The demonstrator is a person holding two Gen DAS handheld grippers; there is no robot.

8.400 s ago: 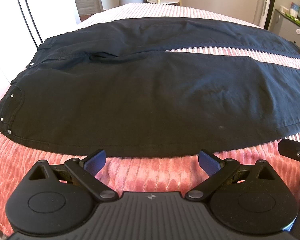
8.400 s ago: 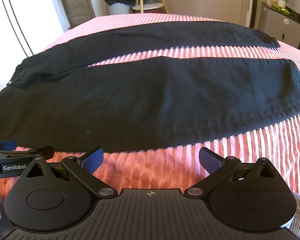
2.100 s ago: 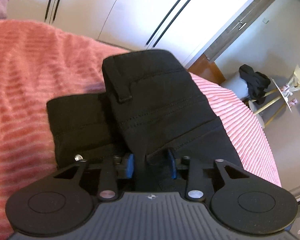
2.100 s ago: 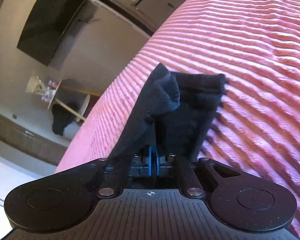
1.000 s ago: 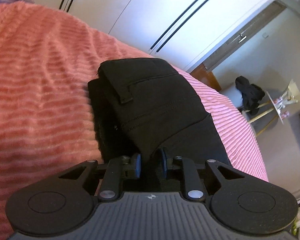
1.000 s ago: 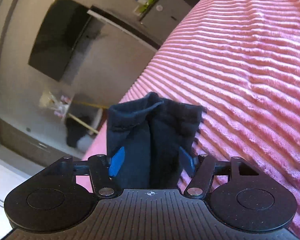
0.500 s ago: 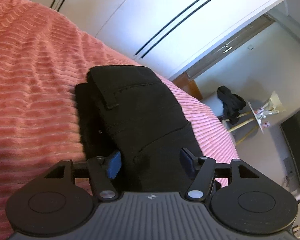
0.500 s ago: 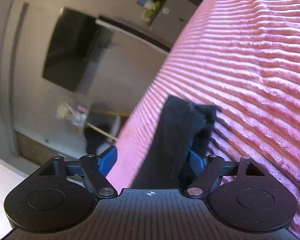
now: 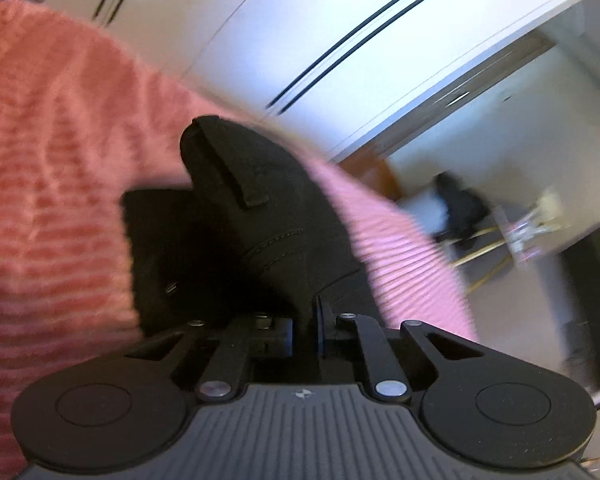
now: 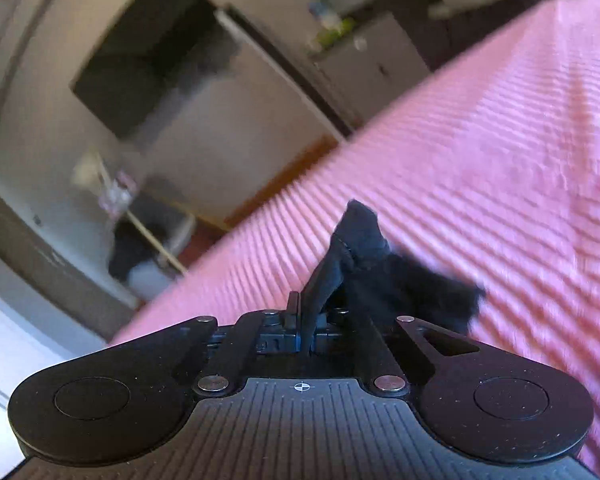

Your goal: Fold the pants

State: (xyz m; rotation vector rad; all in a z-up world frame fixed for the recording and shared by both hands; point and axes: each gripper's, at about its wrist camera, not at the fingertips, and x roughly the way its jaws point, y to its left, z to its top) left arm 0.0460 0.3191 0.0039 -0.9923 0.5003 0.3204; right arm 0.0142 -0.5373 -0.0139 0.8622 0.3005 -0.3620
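Observation:
The black pants (image 9: 260, 208) lie folded into a thick stack on the pink ribbed bedspread (image 9: 52, 200). In the left wrist view my left gripper (image 9: 305, 330) is closing tight on the near edge of the top layer, and black cloth is pinched between its blue pads. That layer rises off the darker layers below. In the right wrist view my right gripper (image 10: 306, 332) is closing on a thin ridge of the pants (image 10: 364, 240), which stands up in a peak above the bedspread (image 10: 500, 200). Both views are blurred by motion.
White wardrobe doors (image 9: 260, 20) stand behind the bed. Beyond the bed's edge is a white stool with dark clothes (image 9: 460, 208). A dark wall screen (image 10: 148, 52) and a grey cabinet (image 10: 372, 60) are across the room. Pink bedspread stretches to the right.
Half a second ago both grippers stood open around the pants. Both have closed on the cloth and risen, and the right one has rolled, pulling the fabric up.

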